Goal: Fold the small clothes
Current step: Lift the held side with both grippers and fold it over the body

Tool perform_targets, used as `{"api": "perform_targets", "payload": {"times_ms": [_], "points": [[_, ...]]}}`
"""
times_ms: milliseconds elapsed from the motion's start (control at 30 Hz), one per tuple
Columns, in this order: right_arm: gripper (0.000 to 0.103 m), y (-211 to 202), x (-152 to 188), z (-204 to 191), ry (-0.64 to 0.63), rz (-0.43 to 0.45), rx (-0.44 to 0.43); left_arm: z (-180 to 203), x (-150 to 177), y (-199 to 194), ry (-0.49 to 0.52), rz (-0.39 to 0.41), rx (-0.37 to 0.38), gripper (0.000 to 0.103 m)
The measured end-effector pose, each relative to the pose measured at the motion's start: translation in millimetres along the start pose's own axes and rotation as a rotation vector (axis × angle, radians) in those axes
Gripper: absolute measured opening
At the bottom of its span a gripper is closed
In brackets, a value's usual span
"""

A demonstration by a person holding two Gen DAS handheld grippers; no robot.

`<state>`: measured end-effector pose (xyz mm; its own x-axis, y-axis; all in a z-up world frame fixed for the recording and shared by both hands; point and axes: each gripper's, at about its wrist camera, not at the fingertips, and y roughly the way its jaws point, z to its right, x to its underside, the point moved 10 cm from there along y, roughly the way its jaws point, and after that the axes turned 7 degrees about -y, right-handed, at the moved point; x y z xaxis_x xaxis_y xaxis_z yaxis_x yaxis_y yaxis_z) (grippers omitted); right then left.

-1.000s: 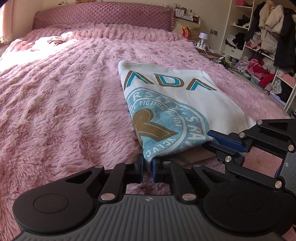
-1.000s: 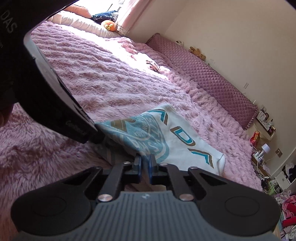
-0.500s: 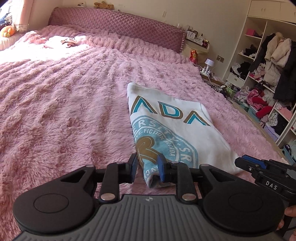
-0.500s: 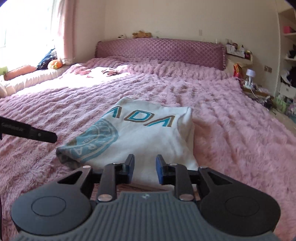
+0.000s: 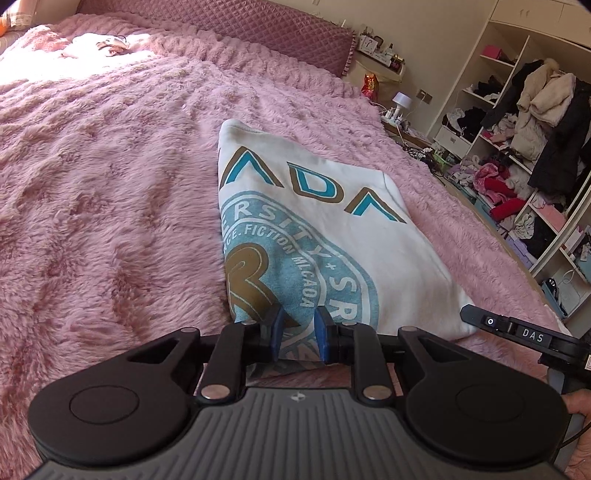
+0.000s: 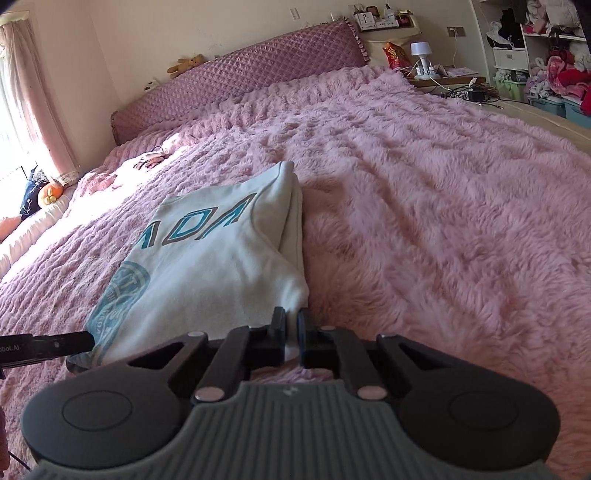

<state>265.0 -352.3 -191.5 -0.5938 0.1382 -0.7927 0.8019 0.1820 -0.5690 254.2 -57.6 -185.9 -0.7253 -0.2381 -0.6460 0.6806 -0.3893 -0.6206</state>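
Note:
A folded white shirt point(image 5: 332, 221) with a teal and gold round print lies flat on the pink fluffy bed cover point(image 5: 110, 184). My left gripper point(image 5: 297, 334) is open, its blue pads on either side of the shirt's near left corner. In the right wrist view the same shirt point(image 6: 221, 258) lies ahead and left. My right gripper point(image 6: 291, 332) is shut on the shirt's near right corner, with white cloth between the pads. The right gripper's tip shows at the right edge of the left wrist view point(image 5: 517, 332).
A quilted purple headboard point(image 5: 240, 33) runs along the far end of the bed. Open shelves with clothes point(image 5: 517, 129) stand to the right, past the bed edge. A bedside table with a small lamp point(image 6: 421, 51) and cables is near the headboard.
The left gripper has opened from shut and stays at the shirt's near left corner. The right gripper opened at the half-second mark, swung right and has closed again on the near right corner.

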Motion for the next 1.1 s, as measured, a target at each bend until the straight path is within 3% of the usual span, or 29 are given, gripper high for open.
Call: {"api": "perform_targets", "payload": {"times_ms": [167, 200, 233, 300, 367, 400, 433, 500, 600, 867, 967, 1100], "points": [[0.002, 12.3, 8.7, 13.5, 0.037, -0.044, 0.004, -6.8, 3.1, 3.2, -0.015, -0.032, 0.022, 0.022], [0.006, 12.4, 8.0, 13.5, 0.041, -0.047, 0.003, -5.9, 1.6, 1.5, -0.017, -0.035, 0.025, 0.022], [0.019, 11.1, 5.6, 14.8, 0.053, -0.045, 0.008, -5.0, -0.4, -0.7, -0.019, -0.036, 0.029, 0.022], [0.028, 3.9, -4.2, 16.8, 0.08, -0.007, -0.007, -0.7, -9.1, -9.5, -0.023, -0.031, 0.047, 0.024], [0.031, -4.8, -21.1, 17.7, 0.097, 0.045, -0.054, 2.1, -21.2, -18.7, -0.021, -0.003, 0.072, 0.034], [0.038, -6.2, -28.2, 18.5, 0.108, 0.058, -0.082, 1.6, -27.6, -22.4, -0.027, 0.013, 0.088, 0.041], [0.045, -5.9, -36.9, 19.5, 0.123, 0.062, -0.124, -0.1, -36.7, -24.3, -0.051, 0.023, 0.122, 0.045], [0.05, 0.4, -53.0, 22.9, 0.159, 0.054, -0.198, -7.5, -50.9, -19.1, -0.136, 0.007, 0.208, 0.051], [0.05, 19.1, -67.9, 28.1, 0.2, 0.018, -0.296, -24.3, -67.0, -1.2, -0.231, -0.028, 0.306, 0.051], [0.052, 67.4, -75.7, 49.0, 0.403, -0.074, -0.441, -66.0, -82.1, 47.3, -0.387, -0.119, 0.357, 0.052], [0.055, 83.8, -65.3, 45.5, 0.464, -0.157, -0.501, -73.6, -78.2, 64.7, -0.449, -0.16, 0.388, 0.052], [0.055, 97.3, -57.8, 44.6, 0.447, -0.176, -0.473, -80.4, -73.4, 83.7, -0.523, -0.188, 0.41, 0.052]]}}
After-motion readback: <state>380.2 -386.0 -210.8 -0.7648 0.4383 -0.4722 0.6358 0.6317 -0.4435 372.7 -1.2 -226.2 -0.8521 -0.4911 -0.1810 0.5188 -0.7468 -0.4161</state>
